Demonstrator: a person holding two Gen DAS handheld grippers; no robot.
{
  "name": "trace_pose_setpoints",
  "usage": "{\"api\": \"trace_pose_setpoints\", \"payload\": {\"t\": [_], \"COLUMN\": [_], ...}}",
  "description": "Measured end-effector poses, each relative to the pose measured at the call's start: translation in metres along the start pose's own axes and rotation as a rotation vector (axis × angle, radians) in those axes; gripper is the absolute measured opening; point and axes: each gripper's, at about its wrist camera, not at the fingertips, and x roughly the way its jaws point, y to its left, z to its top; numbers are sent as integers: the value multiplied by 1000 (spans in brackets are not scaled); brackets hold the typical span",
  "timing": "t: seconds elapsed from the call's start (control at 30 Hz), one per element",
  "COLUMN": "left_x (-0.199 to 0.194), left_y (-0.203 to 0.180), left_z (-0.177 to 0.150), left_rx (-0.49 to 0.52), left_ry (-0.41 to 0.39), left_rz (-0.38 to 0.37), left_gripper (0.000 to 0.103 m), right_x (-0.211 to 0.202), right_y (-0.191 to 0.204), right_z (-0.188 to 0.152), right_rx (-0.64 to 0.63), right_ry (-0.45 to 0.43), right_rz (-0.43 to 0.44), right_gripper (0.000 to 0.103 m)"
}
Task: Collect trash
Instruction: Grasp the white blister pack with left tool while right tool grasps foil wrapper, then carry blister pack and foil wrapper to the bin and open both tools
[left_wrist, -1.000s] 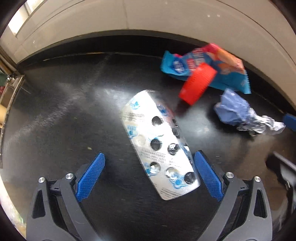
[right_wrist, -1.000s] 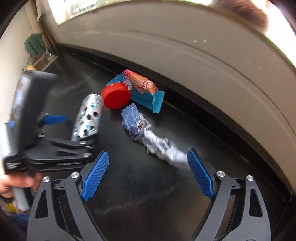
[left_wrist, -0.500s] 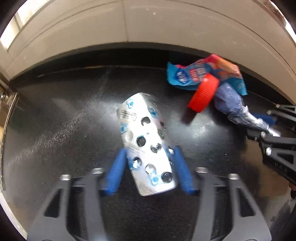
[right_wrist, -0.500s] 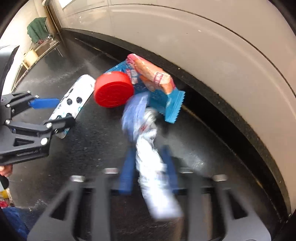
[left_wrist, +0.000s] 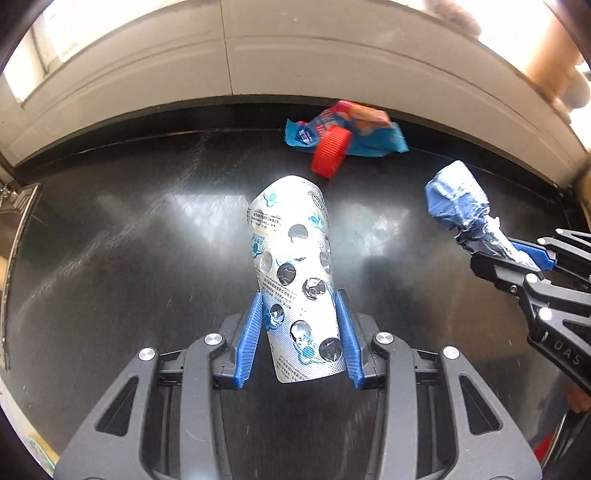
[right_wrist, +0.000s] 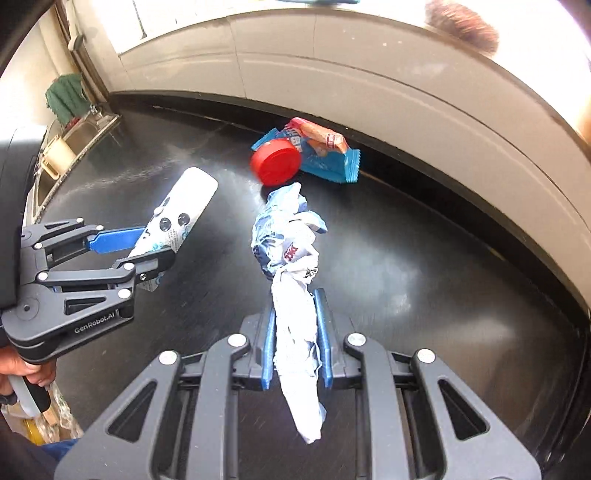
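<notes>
At the far left of the right wrist view a metal sink (right_wrist: 86, 129) sits at the end of the black counter (right_wrist: 406, 258), with a green cloth (right_wrist: 66, 98) hanging above it. Next comes the left gripper (left_wrist: 301, 332), held by a hand (right_wrist: 22, 369) at the picture's edge. Its jaws have just been closing, and the blue pads (left_wrist: 249, 339) now pinch the lower part of an emptied silver blister pack (left_wrist: 295, 273), which bows between them and juts forward above the counter, clear of the surface.

Further right and toward the back, a red bottle cap (left_wrist: 330, 151) leans on a blue snack wrapper (left_wrist: 351, 134); both lie on the counter close to the pale wall ledge (left_wrist: 332, 74), well apart from either gripper.

To the right again, the right gripper (right_wrist: 297, 343) is pressed together on a crumpled white and blue wrapper (right_wrist: 291, 258). The pads grip its twisted white tail, while the bunched blue head sticks out ahead of the jaws, near the cap but not touching it. In the left wrist view that same wrapper hangs at the right edge, raised off the counter.

Nothing lies between the two held pieces; only bare, glossy counter shows beneath them.
</notes>
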Motion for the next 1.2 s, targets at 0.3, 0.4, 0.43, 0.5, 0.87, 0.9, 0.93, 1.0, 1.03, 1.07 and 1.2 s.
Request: {"api": "trace_pose_setpoints", "payload": {"t": [0.3,0.4,0.43,0.5,0.87,0.9,0.93,1.0,1.03,1.07,1.2], "left_x": [-56,-66,-68,-70,-98,-100,-104,-109,-113,-116,-130], "left_y": [4,9,9,11,29,32,37,44,49,55,83], "left_z": [-54,-68,-72,-76,-94,-95,-97,-101,-103,-106,-123], "left_rx": [27,30,33,40,28,23,16,1,-9,-21,-91], "left_ry": [-20,-21,-21,-24,-62,-65,-70,-77,-82,-85,-97], "left_rz": [2,-2,-2,-2,9,12,16,28,36,43,75], "left_gripper": [39,39,39,39,39,39,39,39,39,39,39], "right_x": [-57,-67,-69,-72,-87,-88,-89,-89,-88,-88,-83], "right_y": [21,32,34,38,65,69,73,83,90,97,137], "right_z": [-57,-70,-73,-75,-79,-79,-77,-73,-70,-66,-53], "right_rx": [118,133,135,136,122,118,109,92,77,63,-24], "right_ry": [-30,-32,-32,-34,-65,-68,-71,-75,-76,-78,-78], "right_rz": [-14,-21,-24,-28,-31,-30,-25,-13,-4,4,52], "right_gripper": [20,20,20,20,20,20,20,20,20,20,20]}}
